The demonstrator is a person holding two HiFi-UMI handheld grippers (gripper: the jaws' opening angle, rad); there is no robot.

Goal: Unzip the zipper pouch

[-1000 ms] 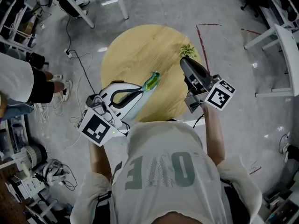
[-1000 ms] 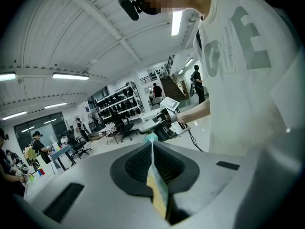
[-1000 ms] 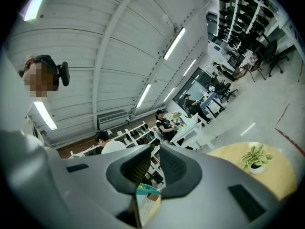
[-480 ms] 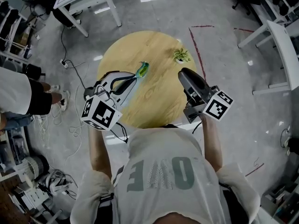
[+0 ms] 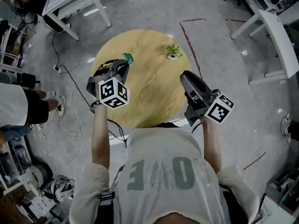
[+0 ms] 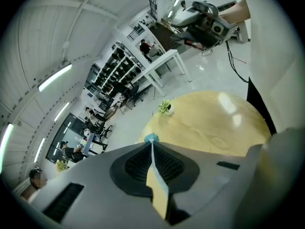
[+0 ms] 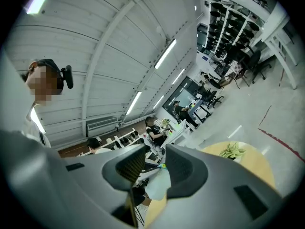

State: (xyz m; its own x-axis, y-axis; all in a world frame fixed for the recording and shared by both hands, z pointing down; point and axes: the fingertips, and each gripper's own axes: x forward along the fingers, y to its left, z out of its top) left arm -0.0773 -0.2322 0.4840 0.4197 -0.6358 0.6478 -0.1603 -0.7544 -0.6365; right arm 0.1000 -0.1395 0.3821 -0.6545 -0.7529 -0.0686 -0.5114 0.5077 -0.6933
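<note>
The zipper pouch (image 6: 158,191) is in the left gripper (image 5: 120,66), over the left side of the round wooden table (image 5: 149,92). Looking along that gripper, the jaws are closed hard on it. The two dark ribbed pads (image 6: 136,163) meet with only the pouch's thin pale edge between them, running back from the tips toward the camera. A small teal end (image 6: 150,138) of the pouch pokes out just past the fingertips, and from overhead that same teal bit shows beyond the gripper's nose, near the table's left rim. I can't tell whether the pouch touches the wood or hangs just over it. The right gripper (image 7: 155,149) is well apart from the pouch, over the table's right edge in front of the person. Its marker cube is turned up and its nose aims across the table. Its jaws have just been opening and stand apart, and the pads (image 7: 132,166) touch nothing. Through the gap between them a pale shape with a green tip shows farther off, clear of both pads. It may be the pouch seen from a distance, but I can't say for certain. A small potted plant (image 5: 173,51) sits on the far side of the table, between the lines of the two grippers and touching neither.
</note>
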